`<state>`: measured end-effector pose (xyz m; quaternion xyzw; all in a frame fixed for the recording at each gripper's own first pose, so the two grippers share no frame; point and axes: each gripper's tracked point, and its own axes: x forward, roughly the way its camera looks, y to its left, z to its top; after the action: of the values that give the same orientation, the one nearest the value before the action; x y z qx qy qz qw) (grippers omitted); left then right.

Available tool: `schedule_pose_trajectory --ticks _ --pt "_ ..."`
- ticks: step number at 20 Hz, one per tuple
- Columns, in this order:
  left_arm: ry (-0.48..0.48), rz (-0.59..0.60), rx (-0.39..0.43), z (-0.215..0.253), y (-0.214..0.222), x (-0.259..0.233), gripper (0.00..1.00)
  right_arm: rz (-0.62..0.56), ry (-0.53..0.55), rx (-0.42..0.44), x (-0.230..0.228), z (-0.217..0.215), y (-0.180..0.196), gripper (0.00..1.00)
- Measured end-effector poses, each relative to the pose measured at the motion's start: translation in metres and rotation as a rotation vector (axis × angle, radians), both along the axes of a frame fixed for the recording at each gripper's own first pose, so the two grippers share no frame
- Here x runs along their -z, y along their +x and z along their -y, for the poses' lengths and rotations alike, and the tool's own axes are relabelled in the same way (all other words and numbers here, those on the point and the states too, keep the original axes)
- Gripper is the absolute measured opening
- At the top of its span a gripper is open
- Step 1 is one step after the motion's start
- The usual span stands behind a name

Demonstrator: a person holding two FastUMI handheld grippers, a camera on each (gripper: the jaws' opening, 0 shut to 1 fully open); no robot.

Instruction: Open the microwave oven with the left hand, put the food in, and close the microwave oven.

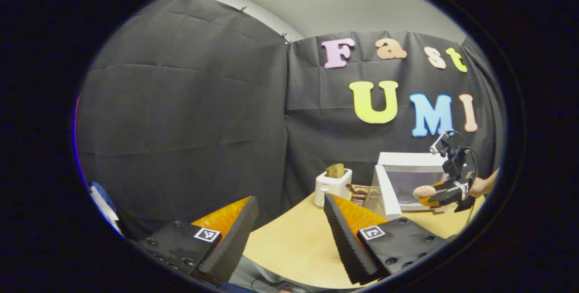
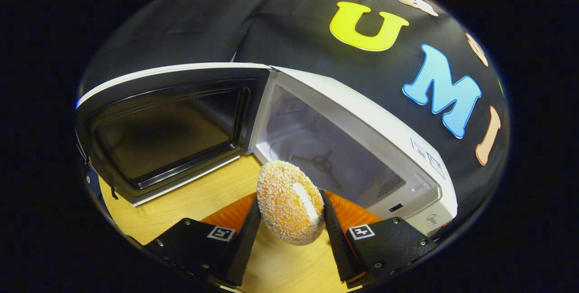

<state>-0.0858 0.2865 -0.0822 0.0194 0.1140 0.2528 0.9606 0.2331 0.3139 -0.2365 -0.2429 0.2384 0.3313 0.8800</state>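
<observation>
Black cloth backs a pale wooden table (image 2: 190, 202) carrying the microwave (image 2: 362, 116), its door (image 2: 163, 125) swung wide to the left and the cavity bare. In the left gripper view the left claw (image 1: 289, 220) hangs spread over the table's near edge, holding nothing, with a white toaster (image 1: 332, 184) beyond. In the right gripper view the right claw (image 2: 289, 225) pinches the food (image 2: 289, 202), a round orange bun crusted with pale crumbs, a cream streak on 1 face, just before the opening. It looks light, soft and crumbly, so a gentle squeeze across its flat sides suits best.
</observation>
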Motion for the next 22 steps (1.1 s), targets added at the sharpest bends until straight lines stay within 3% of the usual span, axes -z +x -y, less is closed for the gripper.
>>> schedule_pose_trajectory --ticks 16,22 --pt "-0.032 -0.122 -0.098 0.007 -0.022 0.041 0.96 0.136 -0.088 0.023 0.058 -0.037 0.07 0.76" --pt "-0.069 -0.205 -0.116 0.019 -0.03 0.075 0.96 0.133 -0.109 0.086 0.08 -0.049 0.105 0.76"
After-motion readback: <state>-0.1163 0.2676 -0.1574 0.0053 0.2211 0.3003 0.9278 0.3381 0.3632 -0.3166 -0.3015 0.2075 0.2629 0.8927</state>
